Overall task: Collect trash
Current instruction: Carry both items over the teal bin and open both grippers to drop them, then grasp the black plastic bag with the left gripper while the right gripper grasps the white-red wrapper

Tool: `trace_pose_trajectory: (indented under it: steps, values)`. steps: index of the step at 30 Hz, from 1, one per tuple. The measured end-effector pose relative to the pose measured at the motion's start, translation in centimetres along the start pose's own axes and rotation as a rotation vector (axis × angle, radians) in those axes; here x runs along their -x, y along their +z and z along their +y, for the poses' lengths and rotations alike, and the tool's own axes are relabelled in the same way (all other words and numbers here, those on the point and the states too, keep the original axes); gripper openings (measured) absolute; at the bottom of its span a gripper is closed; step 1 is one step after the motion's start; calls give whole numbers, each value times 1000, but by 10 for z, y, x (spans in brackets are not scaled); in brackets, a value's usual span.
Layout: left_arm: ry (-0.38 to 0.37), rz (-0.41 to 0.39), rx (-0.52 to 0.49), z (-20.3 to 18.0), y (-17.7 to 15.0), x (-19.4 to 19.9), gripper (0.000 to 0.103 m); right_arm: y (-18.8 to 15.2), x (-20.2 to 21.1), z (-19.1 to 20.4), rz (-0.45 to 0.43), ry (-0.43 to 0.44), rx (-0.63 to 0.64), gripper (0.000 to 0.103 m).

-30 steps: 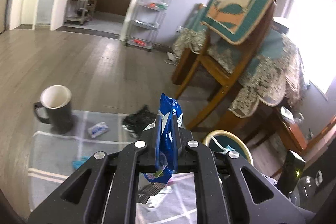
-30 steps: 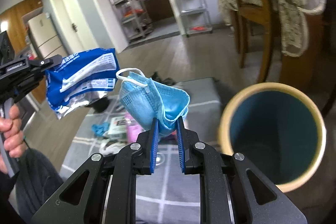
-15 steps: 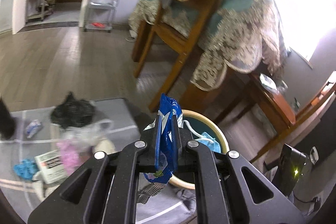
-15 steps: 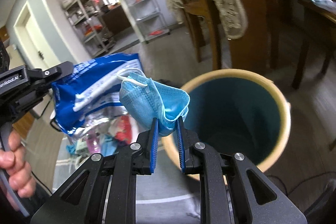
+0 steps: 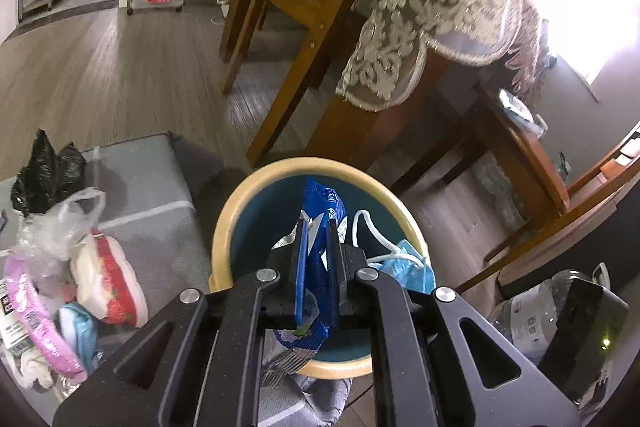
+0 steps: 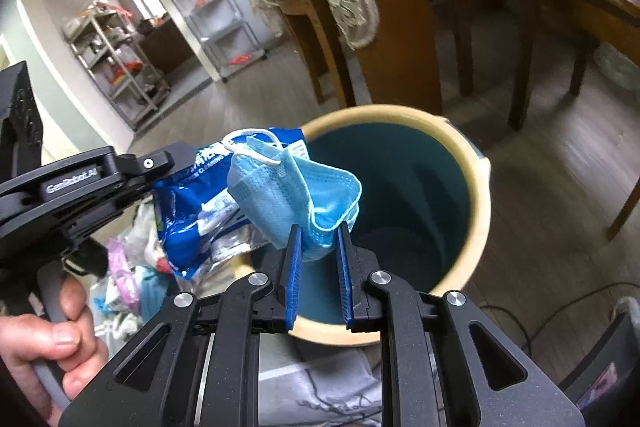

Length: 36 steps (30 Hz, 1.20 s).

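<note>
While both grippers hang over the bin [image 5: 224,227], each has a piece of trash pinched between its fingers. Left gripper [image 5: 317,259] is clamped on a blue wrapper [image 5: 320,211], held edge-on above the bin's mouth; the wrapper's crumpled foil end droops below the fingers. From the right wrist view the same wrapper [image 6: 192,211] sticks out sideways from the left gripper [image 6: 160,167], over the bin's near-left rim. A hand [image 6: 44,343] grips that tool's handle.

Right gripper [image 6: 318,239] is closed on a blue mask [image 6: 296,195], folded, white ear loop up top. Mask sits above the bin [image 6: 478,211] opening, just in front of the wrapper and overlapping it in view; touching or not, cannot tell. In the left view the mask [image 5: 412,267] shows at the bin's right rim.

Bin: cream rim, teal inside, standing on wood floor beside a grey mat [image 5: 152,195]. On the mat, left of the bin: trash pile [image 5: 80,267], with a black bag [image 5: 48,171] behind it. Chair [image 5: 296,27] and lace-draped table [image 5: 440,7] stand beyond the bin.
</note>
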<state>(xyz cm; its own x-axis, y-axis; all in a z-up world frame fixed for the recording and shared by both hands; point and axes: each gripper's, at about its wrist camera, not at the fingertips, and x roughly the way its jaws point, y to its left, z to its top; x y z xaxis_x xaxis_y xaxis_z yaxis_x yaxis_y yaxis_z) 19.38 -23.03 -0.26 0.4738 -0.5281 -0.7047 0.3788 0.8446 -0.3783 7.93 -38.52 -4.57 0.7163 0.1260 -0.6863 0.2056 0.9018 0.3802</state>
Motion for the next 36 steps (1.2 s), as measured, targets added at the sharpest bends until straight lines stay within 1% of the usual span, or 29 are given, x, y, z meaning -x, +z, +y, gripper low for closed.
trace_pose_trajectory:
  steps: [8, 12, 13, 15, 17, 19, 20, 22, 24, 26, 28, 30, 36]
  values:
    - [-20, 58, 18, 3, 2, -30, 9, -2, -15, -7, 48, -13, -27, 19]
    - [5, 86, 23, 8, 1, -35, 10, -1, -23, -7, 75, -25, -34, 23]
    - [6, 85, 24, 10, 1, -33, 12, -1, -24, -7, 79, -28, -38, 24]
    - [16, 80, 20, 13, 0, -30, 16, -1, -23, -7, 78, -29, -42, 31]
    - [18, 70, 18, 18, 0, -23, 22, -2, -21, -5, 71, -30, -39, 33]
    - [30, 57, 15, 21, 0, -17, 35, -1, -22, -4, 70, -28, -35, 35]
    - [34, 47, 12, 24, 0, -12, 38, -1, -23, -3, 71, -28, -34, 35]
    - [47, 33, 6, 27, 1, -5, 47, -2, -23, -3, 74, -26, -33, 36]
    - [56, 19, 5, 30, 2, 4, 54, -2, -22, -1, 73, -24, -29, 40]
    - [65, 2, 3, 35, 4, 14, 58, -2, -22, 2, 70, -21, -19, 44]
    - [78, -12, -1, 41, 5, 23, 64, -3, -23, 6, 72, -16, -6, 45]
    - [92, -28, -1, 48, 6, 33, 66, -3, -24, 11, 71, -12, 8, 49]
    - [163, -70, -12, 80, 9, 69, 76, -7, -29, 32, 75, 2, 83, 59]
